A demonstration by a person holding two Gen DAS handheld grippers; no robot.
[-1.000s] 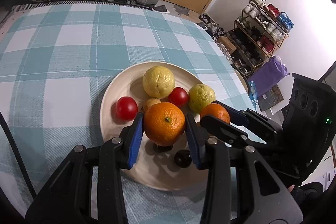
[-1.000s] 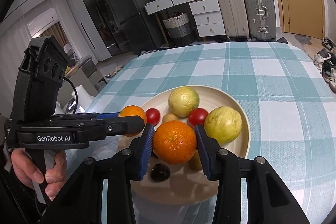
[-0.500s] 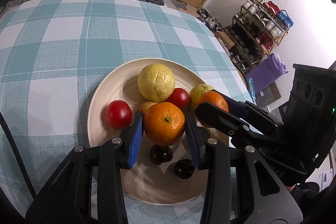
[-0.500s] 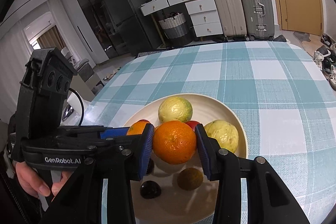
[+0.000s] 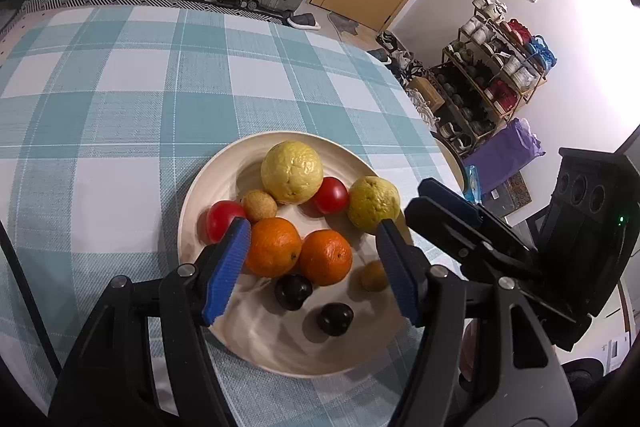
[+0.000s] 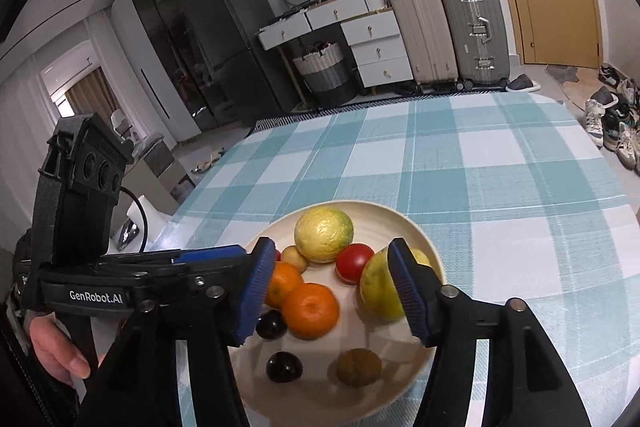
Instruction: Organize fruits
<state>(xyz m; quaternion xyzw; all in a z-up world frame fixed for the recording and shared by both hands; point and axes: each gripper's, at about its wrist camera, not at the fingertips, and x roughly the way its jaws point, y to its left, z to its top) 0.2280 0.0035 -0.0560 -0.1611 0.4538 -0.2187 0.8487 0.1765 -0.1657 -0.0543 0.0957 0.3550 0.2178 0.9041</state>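
Both grippers, left gripper and right gripper, opening wide now, pads off the fruit. No longer squeezed: two oranges. One orange now down on the plate, just inside the left finger of the left gripper. The other orange down beside it, touching it, between the right gripper's fingers but apart from both pads. Nothing held between the fingers any more.

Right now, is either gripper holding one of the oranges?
No, both oranges rest on the plate side by side, and the opening jaws of the left gripper and right gripper press on neither.
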